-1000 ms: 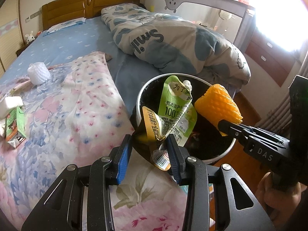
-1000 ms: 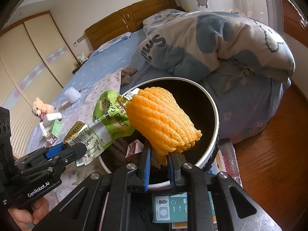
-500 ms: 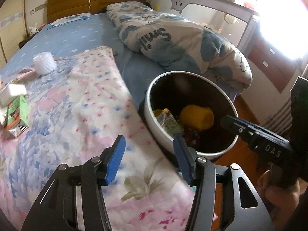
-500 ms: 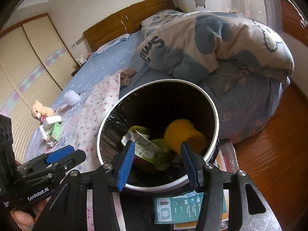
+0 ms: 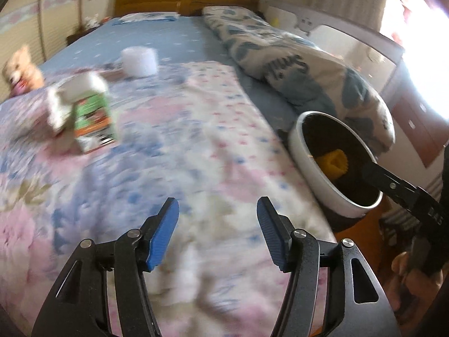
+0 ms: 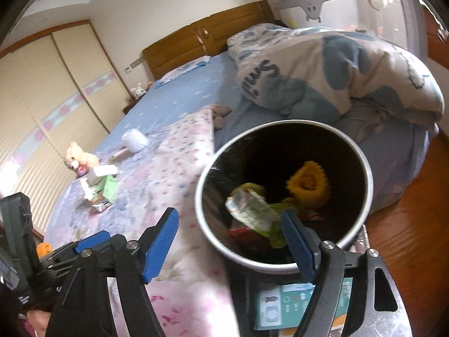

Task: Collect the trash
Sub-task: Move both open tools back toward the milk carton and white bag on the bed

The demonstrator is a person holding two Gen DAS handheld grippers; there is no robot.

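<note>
A white-rimmed trash bin (image 6: 364, 193) with a black liner stands beside the bed; it also shows in the left wrist view (image 5: 300, 146). Inside lie the yellow foam net (image 6: 308, 182) and the green pouch (image 6: 252, 210). My right gripper (image 6: 230, 241) is open and empty over the bin's near rim. My left gripper (image 5: 217, 236) is open and empty above the floral blanket (image 5: 182, 146). A green carton with a white box on it (image 5: 84, 112) and a white foam roll (image 5: 139, 61) lie further up the bed.
A rolled blue-and-white duvet (image 5: 294, 67) lies along the bed's right side. A teddy bear (image 6: 77, 154) sits at the left edge. A flat teal-printed box (image 6: 283, 306) lies under the bin. Wooden floor (image 6: 407, 252) is at the right.
Both grippers opened and dropped the green pouch and the yellow foam net into the bin. The left gripper has since swung left, over the blanket.
</note>
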